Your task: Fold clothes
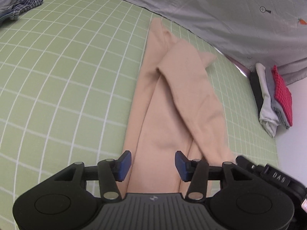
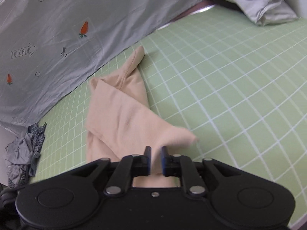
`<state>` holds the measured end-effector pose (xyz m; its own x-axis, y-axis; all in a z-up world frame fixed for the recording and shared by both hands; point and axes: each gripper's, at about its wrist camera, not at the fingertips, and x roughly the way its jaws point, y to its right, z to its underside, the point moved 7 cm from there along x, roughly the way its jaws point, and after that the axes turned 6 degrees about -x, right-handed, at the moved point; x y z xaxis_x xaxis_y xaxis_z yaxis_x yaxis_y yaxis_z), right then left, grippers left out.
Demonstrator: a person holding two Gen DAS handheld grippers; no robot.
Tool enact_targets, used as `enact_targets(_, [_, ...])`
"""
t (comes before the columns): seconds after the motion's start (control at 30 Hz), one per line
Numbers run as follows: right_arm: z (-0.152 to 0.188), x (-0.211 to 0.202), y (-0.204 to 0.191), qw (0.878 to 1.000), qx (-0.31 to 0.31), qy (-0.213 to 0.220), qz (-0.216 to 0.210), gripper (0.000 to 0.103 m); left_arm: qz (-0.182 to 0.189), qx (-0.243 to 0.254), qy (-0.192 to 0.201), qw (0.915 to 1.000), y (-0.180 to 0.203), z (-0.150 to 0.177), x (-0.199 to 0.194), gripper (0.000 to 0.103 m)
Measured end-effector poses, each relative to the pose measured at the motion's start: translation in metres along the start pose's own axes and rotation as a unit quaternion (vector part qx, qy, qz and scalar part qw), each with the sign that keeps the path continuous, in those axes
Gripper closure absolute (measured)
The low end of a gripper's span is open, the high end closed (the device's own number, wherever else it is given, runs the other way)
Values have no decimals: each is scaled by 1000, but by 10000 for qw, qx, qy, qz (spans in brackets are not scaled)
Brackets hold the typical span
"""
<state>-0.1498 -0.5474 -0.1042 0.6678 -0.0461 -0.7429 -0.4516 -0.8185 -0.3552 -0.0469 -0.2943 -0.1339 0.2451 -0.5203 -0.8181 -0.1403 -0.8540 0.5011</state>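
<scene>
The beige tights (image 1: 165, 103) lay stretched out lengthwise on the bed (image 1: 67, 76), over its green sheet with the white grid, and one leg was doubled back diagonally across the other. The left gripper (image 1: 153, 166) sat wide apart, blue pads (image 1: 123, 164) spread on either side of the near end of the garment, hovering low with nothing between them pinched. Over on the right, the right gripper (image 2: 155, 161) was nearly closed, and a fold of the beige fabric ran straight between its blue pads (image 2: 164, 160) — it was clamped onto the tights, the cloth lifting toward it and blurred at the free tip. In that view the tights (image 2: 119, 115) formed a folded wedge, the pointed end lying near the grey quilt (image 2: 57, 28) with the little carrots printed on it. That quilt ran along the far edge of the bed. A stack of folded clothes (image 1: 274, 97), red piece on top, sat at the bed's corner, well apart from the tights. A crumpled checked garment (image 2: 25, 151) lay heaped at the other end.
</scene>
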Motion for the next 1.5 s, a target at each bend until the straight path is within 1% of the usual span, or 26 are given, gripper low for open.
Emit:
enact_targets(0.03, [1,-3,1,9999,-83,50,47,74,-44,5,-1,10000,-3,4,-1,49])
enact_targets(0.13, [-2,-3,2,9983,-506,167,224,65,-166,-25,-1,9999,-12,13,-5,49])
enact_targets(0.2, [0,5,3,9968,-762,104,237,58,-227,-59,17,9997,-16,17,-8,49])
enact_targets(0.3, [9,18,-2,9908,-1326,-77,244,54,-309,-78,23,9995,-20,21,-10,48])
enact_targets(0.4, [21,27,-16,9805,-1947,-229,141,51,-353,-59,-8,9994,-21,25,-9,48])
enact_targets(0.5, [31,30,-29,9667,-2527,-225,345,51,-365,-7,-41,9993,-19,28,-8,48])
enact_targets(0.6, [38,32,-37,9580,-2836,-248,360,50,-344,39,-68,9994,-14,30,-5,47])
enact_targets(0.67, [38,33,-37,9578,-2838,-254,375,48,-341,72,-84,9994,-12,32,-4,47])
enact_targets(0.7, [38,34,-37,9578,-2835,-256,401,48,-346,90,-89,9993,-11,33,-4,46])
enact_targets(0.73, [38,36,-35,9580,-2818,-266,464,53,-352,107,-93,9993,-10,34,-4,46])
enact_targets(0.77, [37,37,-32,9587,-2785,-294,501,59,-358,125,-98,9992,-10,34,-4,46])
enact_targets(0.8, [36,38,-29,9603,-2726,-322,490,75,-361,138,-98,9992,-9,34,-3,45])
enact_targets(0.83, [34,37,-26,9630,-2642,-314,440,85,-363,146,-93,9992,-9,35,-4,45])
enact_targets(0.87, [32,34,-23,9656,-2555,-273,404,87,-361,152,-89,9992,-9,35,-4,44])
enact_targets(0.9, [30,31,-22,9676,-2484,-233,379,93,-355,153,-86,9992,-9,35,-4,44])
enact_targets(0.93, [29,28,-22,9683,-2462,-193,383,96,-350,149,-80,9992,-9,35,-4,44])
enact_targets(1.0, [25,22,-22,9694,-2424,-111,374,97,-339,141,-68,9993,-9,36,-4,44])
enact_targets(1.13, [20,6,-27,9744,-2240,6,193,97,-335,151,-59,9993,-8,38,-5,44])
enact_targets(1.3, [23,-23,-39,9866,-1607,156,-245,97,-354,153,-46,9992,-10,44,-8,44])
enact_targets(1.4, [34,-34,-48,9879,-1434,52,-591,98,-385,135,-43,9992,-14,49,-10,43])
enact_targets(1.5, [49,-33,-56,9867,-1337,-174,-911,98,-429,112,-57,9990,-17,54,-11,43])
